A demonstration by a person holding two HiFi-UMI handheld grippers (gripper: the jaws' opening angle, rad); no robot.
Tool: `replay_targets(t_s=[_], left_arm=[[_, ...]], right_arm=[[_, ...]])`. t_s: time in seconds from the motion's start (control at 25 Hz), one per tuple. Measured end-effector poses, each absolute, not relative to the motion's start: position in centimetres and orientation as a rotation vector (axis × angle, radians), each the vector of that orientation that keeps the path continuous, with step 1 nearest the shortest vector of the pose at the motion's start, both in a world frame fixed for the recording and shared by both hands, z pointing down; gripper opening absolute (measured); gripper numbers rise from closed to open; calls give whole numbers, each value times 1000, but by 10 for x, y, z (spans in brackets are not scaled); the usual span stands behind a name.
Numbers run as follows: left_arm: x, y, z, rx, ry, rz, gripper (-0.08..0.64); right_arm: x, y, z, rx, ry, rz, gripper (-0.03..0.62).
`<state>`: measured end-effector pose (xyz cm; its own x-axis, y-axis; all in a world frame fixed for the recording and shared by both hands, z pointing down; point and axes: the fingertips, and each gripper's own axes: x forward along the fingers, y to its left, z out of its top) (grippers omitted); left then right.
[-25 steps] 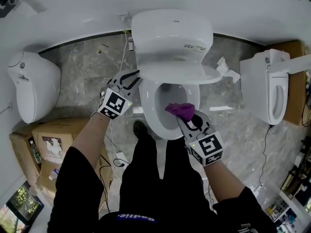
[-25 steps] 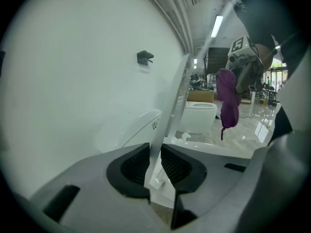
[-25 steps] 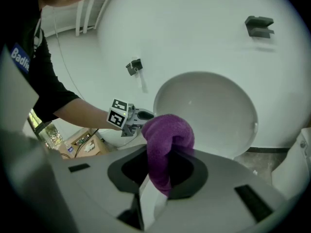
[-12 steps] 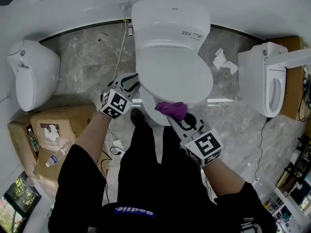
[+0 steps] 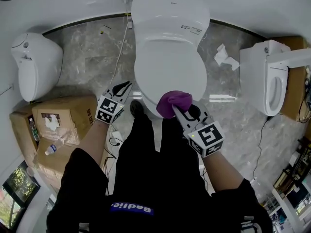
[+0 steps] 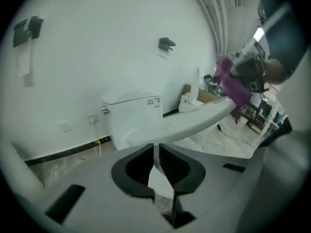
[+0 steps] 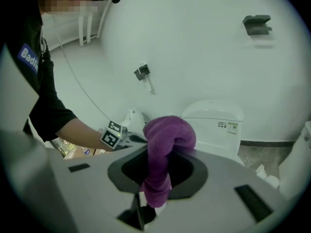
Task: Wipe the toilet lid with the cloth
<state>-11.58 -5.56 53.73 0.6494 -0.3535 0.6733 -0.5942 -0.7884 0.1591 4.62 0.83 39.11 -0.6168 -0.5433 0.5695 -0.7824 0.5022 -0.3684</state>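
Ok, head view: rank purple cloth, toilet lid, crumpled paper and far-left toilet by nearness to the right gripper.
1. purple cloth, clamped in the right gripper.
2. toilet lid, closed, just ahead of the gripper.
3. crumpled paper, on the floor to the right.
4. far-left toilet, across the floor by the wall.

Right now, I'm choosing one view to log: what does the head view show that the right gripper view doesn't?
Head view only: the whole closed toilet lid, the person's trousers, the right gripper's marker cube. Right gripper view only: the purple cloth's tail pinched between its jaws. Both: that cloth, the left gripper, the toilet tank.
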Motion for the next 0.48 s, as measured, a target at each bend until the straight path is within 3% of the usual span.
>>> replay_targets(t_s=[0.28,0.48], left_arm=[[-88,-46,495,2465,-906,688,46],[-63,-29,512,2430,-912,727,40]], right_arm=[[66,22,438,1050,-2312,914,71],[69,32,460,961,-2295,946,71]])
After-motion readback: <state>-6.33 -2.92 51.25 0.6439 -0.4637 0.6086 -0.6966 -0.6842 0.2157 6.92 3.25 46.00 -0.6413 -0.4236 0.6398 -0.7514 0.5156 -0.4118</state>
